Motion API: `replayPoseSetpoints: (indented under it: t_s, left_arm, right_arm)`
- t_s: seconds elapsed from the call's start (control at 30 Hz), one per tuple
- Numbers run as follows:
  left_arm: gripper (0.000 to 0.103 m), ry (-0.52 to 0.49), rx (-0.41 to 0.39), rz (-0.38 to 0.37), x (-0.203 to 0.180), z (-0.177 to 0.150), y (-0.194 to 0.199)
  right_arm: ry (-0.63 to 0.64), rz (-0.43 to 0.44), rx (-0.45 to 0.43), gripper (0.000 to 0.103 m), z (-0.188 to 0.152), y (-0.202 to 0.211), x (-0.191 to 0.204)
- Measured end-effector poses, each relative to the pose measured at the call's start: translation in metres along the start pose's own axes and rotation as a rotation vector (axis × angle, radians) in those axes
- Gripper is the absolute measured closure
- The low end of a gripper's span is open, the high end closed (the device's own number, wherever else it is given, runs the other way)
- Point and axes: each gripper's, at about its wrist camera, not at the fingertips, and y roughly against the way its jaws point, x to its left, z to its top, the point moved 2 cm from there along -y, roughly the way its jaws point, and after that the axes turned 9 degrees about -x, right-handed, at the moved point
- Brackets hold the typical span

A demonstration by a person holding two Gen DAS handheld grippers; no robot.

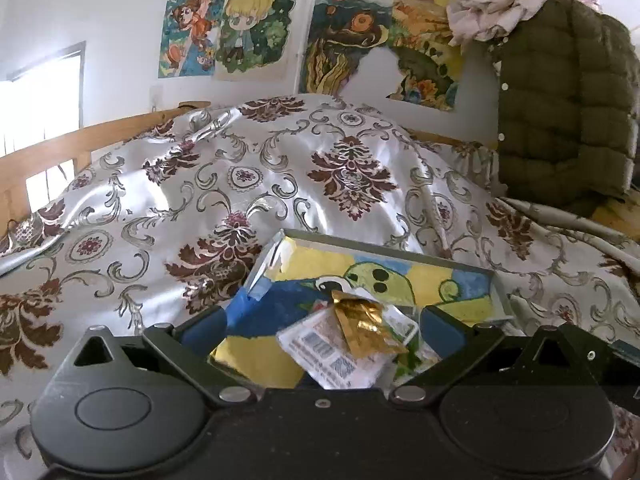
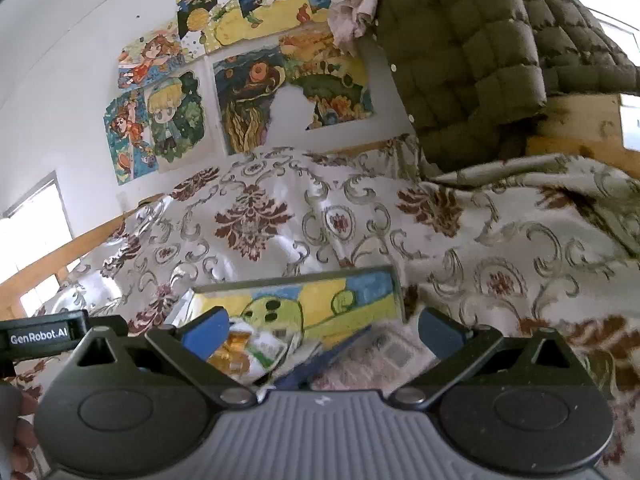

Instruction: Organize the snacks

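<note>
Sagging under everything is the bedspread [image 1: 208,184], soft and creased, and that is the main worry: the box [image 1: 400,268] with the painted lining sits on it rather than on anything firm, so a knock from either gripper could tip it or slide it down a fold. Its near side looks low or folded open, which would let things slip out toward the grippers. Inside lie the snacks, a white packet [image 1: 320,354] with a gold packet [image 1: 366,326] resting on top of it; the gold one looks light and slick and seems likely to skid off if the box shifts. Just beside the box on its right, in the right view, a pale packet [image 2: 394,350] lies on the cloth, easy to miss against the pattern. The left gripper [image 1: 324,320] and the right gripper [image 2: 322,326] both stand spread wide with nothing in them, hanging just short of the box, close enough for a careless reach to catch its edge.
</note>
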Motion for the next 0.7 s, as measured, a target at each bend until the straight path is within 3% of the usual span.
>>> replayPoseSetpoints:
  t_s: [0.3, 0.7]
  left_arm:
    - [0.001, -0.017, -0.001, -0.026, 0.007, -0.025, 0.046]
    - [0.001, -0.051, -0.029, 0.007, 0.028, -0.05, 0.1]
  right_arm:
    - [-0.007, -0.026, 0.008, 0.0, -0.015, 0.046, 0.003]
    - [0.009, -0.03, 0.065, 0.0, -0.04, 0.086, 0.012]
